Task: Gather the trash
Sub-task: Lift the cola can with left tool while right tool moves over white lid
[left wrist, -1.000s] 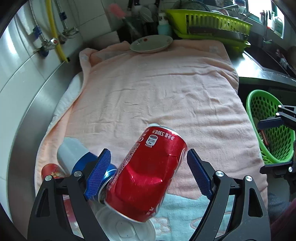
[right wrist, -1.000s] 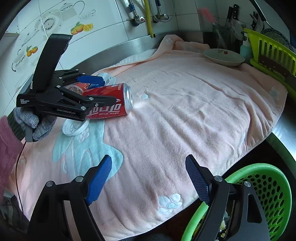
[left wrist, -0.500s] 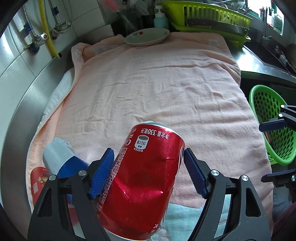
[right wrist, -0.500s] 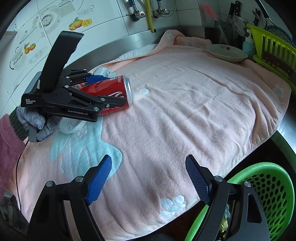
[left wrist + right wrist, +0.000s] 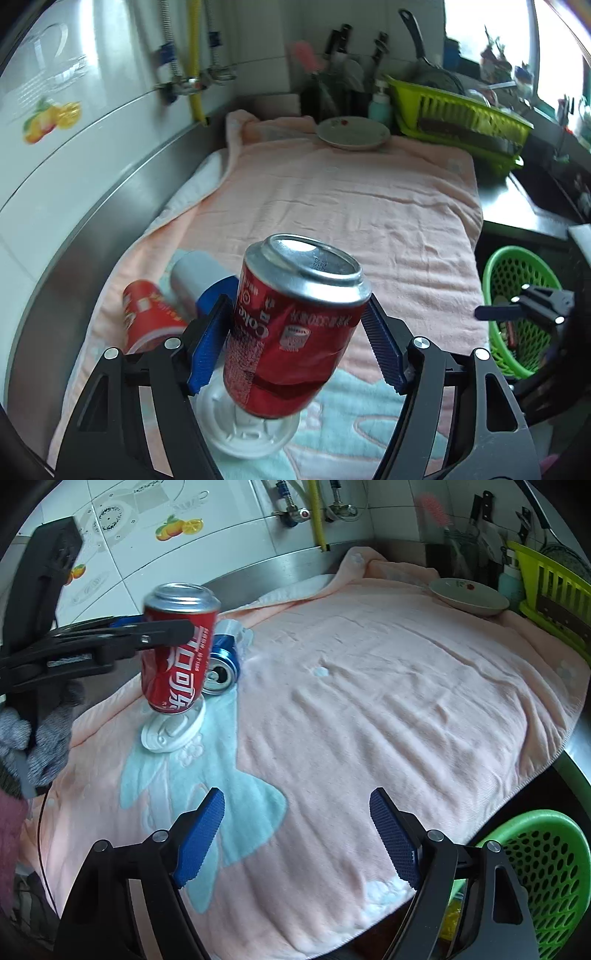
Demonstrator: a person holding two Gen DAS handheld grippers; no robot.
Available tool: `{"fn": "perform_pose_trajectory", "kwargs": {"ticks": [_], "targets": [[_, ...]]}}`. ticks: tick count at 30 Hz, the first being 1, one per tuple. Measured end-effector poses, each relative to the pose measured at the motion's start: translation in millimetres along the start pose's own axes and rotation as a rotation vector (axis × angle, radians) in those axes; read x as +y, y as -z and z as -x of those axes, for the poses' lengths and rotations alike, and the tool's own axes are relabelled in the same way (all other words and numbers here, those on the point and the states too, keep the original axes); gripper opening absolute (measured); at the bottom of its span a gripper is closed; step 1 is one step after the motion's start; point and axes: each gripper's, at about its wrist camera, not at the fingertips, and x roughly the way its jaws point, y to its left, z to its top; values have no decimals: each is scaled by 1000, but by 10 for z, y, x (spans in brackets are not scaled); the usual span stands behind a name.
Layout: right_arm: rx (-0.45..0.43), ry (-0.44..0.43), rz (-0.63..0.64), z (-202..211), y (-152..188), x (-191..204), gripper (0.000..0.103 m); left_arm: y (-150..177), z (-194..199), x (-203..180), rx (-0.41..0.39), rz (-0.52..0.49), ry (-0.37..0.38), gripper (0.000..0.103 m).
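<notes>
Now the red cola can (image 5: 295,325) is being held by the left gripper (image 5: 295,343), whose blue pads are being pressed against its two sides about the middle of the body. The can is dented, and it is being kept nearly upright with its closed bottom end turned up. It is hanging clear of the pink towel (image 5: 351,206) that is covering the surface, just above a white plastic lid (image 5: 173,729) lying there. Such a grip around the middle is probably being used because the round wall is widest there and is giving the pads most to press on.

Two other pieces of trash are lying on their sides just behind the held can, near the left edge of the towel: a blue and silver can (image 5: 221,664) and a red can (image 5: 147,314). They are probably being left for later trips.

The right gripper (image 5: 295,838) is being kept spread, with nothing between its pads, over the near edge of the towel. It is hanging close to the green basket (image 5: 546,878), which is standing lower than the surface at its right side and already is holding some small items. It seems the basket is being used as the place for the trash, so the held can is probably to be carried rightward across the towel. A plate (image 5: 352,133) and a yellow-green dish rack (image 5: 461,118) are standing at the far end and are not being touched.
</notes>
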Motion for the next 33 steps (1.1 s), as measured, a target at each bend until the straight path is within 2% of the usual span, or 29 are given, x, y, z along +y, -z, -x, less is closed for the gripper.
{"fn": "perform_pose_trajectory", "kwargs": {"ticks": [5, 14, 19, 26, 33], "targets": [[4, -44, 7, -143, -110, 220, 73, 183, 373, 201, -34, 71, -63, 69], [33, -107, 13, -529, -352, 648, 52, 592, 992, 565, -101, 221, -148, 69], [47, -105, 18, -749, -464, 823, 43, 792, 1122, 733, -107, 279, -165, 69], [84, -80, 4, -1066, -567, 908, 36, 1025, 1154, 851, -95, 323, -178, 69], [102, -11, 32, -1204, -579, 981, 25, 1200, 1197, 937, -101, 371, -180, 69]]}}
